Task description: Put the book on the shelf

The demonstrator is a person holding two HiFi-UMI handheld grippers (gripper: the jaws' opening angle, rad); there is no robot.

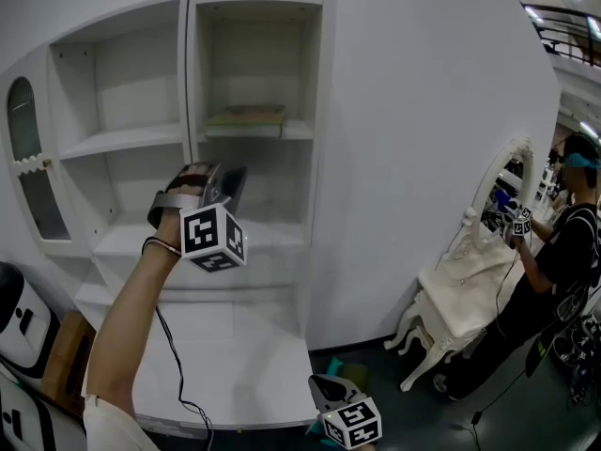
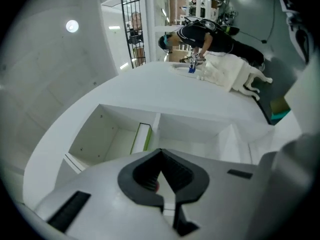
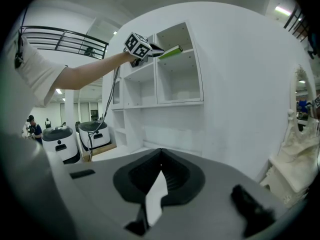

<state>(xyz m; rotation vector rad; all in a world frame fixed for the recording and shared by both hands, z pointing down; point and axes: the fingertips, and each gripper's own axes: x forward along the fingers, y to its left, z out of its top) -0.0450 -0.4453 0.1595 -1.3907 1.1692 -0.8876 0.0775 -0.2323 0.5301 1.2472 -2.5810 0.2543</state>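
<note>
Though unclear in head view, left tool (image 2: pixel 161 151) and right tool (image 3: pixel 160 151) are closed, empty.

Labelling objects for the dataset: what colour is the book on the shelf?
Green: the book shows brightest in the right gripper view.

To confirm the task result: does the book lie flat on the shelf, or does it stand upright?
Flat. The book lies on its broad side on the upper right shelf, its thin edge facing out.
</note>
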